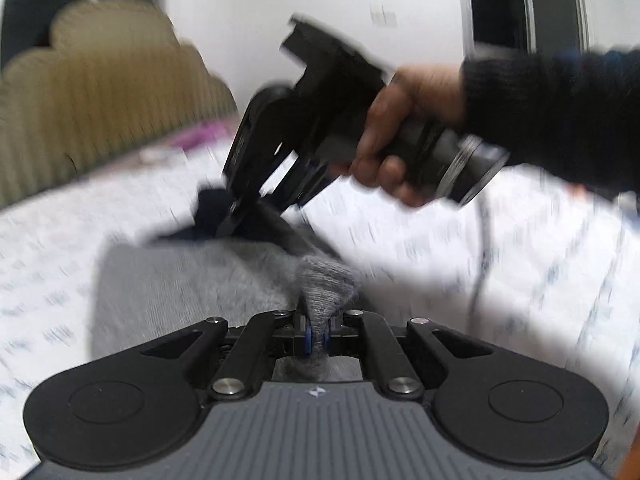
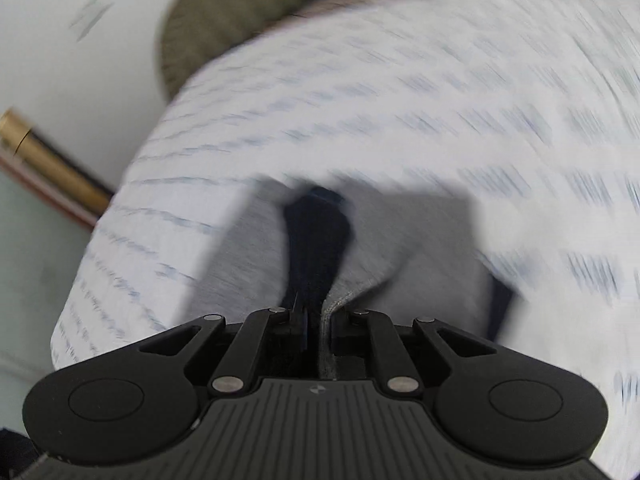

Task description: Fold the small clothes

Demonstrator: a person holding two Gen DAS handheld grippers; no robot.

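At the far left of the left wrist view a ribbed tan headboard (image 1: pixel 100 100) rises behind a bed covered in a white sheet with faint blue marks (image 1: pixel 48 280). Spread on the sheet at near centre lies a grey knit garment (image 1: pixel 192 284) with a dark navy part at its far edge. The left gripper (image 1: pixel 316 338) is pinched tight on a bunched grey fold of that garment, which stands up in a small peak between its fingers. Farther off and to the right, the right gripper (image 1: pixel 234 216) angles down onto the navy edge, held by a hand (image 1: pixel 396 136) in a dark sleeve. In the right wrist view the right gripper (image 2: pixel 318 320) is closed together on the garment's navy and grey hem (image 2: pixel 316 248).
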